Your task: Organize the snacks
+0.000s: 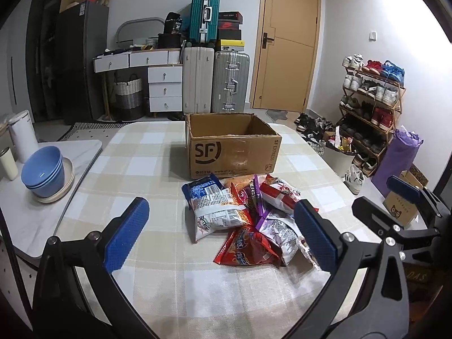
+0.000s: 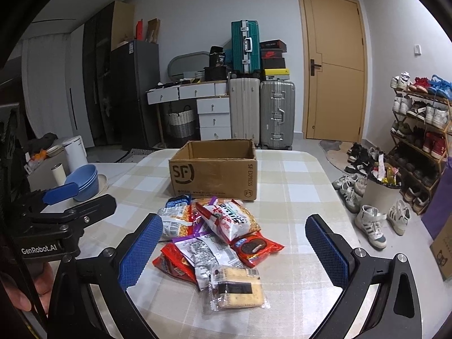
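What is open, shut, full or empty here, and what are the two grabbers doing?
Cardboard box: open on top, upright, looks empty as far as can be seen.
Snack packets: sealed, heaped on the table in front of the box.
Left gripper: open, holding nothing.
Right gripper: open, holding nothing.
Blue bowls: stacked, empty on top.
Door: shut.
Drawers: shut.
Suitcases: shut, upright.

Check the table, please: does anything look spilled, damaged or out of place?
Nothing is spilled or visibly torn. The snack packets lie in a loose, overlapping pile in front of the open cardboard box, in which no snack is visible. Both grippers, left and right, are open.
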Motion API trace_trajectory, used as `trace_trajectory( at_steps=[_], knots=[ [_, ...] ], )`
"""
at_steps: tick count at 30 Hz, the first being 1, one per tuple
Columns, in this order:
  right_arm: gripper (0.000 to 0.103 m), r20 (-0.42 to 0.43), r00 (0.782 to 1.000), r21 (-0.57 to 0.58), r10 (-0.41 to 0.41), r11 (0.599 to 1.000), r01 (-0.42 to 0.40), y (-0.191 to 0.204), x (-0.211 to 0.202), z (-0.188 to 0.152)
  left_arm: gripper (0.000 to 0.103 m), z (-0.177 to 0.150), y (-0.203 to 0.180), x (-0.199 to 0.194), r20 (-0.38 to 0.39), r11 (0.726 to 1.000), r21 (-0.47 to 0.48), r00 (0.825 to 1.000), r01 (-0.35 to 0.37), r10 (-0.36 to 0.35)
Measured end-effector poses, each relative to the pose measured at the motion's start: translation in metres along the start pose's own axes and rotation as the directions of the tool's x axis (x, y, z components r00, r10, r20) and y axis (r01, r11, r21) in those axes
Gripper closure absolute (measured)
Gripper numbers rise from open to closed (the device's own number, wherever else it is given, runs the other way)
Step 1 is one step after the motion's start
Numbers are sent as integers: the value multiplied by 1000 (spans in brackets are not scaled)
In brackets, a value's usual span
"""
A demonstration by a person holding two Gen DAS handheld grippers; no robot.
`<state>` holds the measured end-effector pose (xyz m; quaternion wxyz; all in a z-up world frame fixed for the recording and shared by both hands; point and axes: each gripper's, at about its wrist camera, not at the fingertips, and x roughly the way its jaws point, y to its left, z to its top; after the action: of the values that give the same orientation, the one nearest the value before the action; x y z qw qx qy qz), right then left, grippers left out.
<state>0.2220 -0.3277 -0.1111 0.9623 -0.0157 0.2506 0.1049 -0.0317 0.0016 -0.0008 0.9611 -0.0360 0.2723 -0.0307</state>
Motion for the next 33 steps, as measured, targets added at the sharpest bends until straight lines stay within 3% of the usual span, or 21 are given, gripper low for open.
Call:
trace_trajectory(
  at_steps=[16,33],
  knots=[
    [0,24,999,12,29,1000,-29,-2,-8,0,0,-2,-5,1,-3,998,29,999,-49,49],
    [0,22,1000,16,15,1000,-16,-4,-6,-1,0,-4,1,9,-32,999,9,998,-47,47]
  ],
)
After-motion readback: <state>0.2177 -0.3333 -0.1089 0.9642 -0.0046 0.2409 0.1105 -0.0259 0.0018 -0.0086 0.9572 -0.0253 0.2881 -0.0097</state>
